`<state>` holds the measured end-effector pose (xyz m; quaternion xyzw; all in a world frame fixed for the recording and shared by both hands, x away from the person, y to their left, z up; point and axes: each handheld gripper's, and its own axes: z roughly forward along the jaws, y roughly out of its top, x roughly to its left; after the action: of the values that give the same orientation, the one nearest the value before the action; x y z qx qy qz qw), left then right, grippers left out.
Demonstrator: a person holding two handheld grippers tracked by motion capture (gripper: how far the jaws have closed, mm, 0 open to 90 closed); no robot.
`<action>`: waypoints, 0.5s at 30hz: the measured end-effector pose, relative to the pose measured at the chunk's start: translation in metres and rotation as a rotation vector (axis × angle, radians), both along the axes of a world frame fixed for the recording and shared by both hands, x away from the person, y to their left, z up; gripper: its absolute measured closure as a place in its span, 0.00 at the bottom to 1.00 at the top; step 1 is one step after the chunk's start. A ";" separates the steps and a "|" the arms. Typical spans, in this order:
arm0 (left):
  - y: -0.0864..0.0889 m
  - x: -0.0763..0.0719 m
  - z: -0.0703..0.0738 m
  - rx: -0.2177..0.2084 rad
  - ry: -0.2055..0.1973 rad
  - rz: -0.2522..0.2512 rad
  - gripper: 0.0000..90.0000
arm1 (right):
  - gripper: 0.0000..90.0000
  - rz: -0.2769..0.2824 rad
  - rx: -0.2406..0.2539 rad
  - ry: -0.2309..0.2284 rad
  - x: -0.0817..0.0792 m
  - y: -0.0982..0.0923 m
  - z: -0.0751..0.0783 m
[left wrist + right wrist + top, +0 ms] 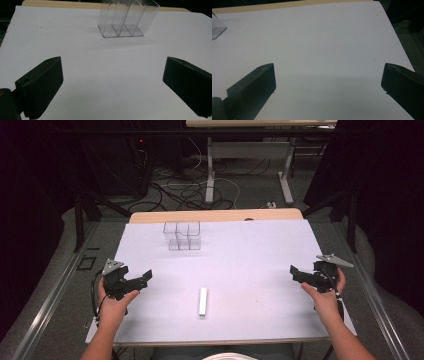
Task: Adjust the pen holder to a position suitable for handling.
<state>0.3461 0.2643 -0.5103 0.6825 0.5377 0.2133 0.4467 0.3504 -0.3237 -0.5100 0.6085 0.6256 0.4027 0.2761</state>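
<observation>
we hold the left gripper [142,279] and the right gripper [298,274] at the table's two sides, each with its jaws wide apart and nothing between them. the small white rectangular block [202,301] lies flat on the white table [260,250], between the two and nearer us, well apart from the clear plastic compartment box [182,235]. we judge the block light, stiff and smooth; pinching across its narrow middle should keep it from pivoting.
</observation>
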 end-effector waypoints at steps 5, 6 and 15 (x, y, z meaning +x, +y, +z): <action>-0.004 0.001 0.002 0.002 -0.003 -0.013 0.03 | 0.00 0.001 0.004 -0.009 -0.001 0.001 0.001; -0.005 0.001 0.003 0.002 -0.009 -0.014 0.04 | 0.00 0.007 0.008 -0.002 -0.001 0.001 0.000; -0.016 0.002 0.014 -0.024 -0.020 -0.021 0.06 | 0.00 0.028 -0.001 -0.005 -0.003 0.005 -0.001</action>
<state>0.3483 0.2483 -0.4960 0.6805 0.5284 0.2089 0.4627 0.3473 -0.3187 -0.5114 0.5986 0.6335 0.4078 0.2722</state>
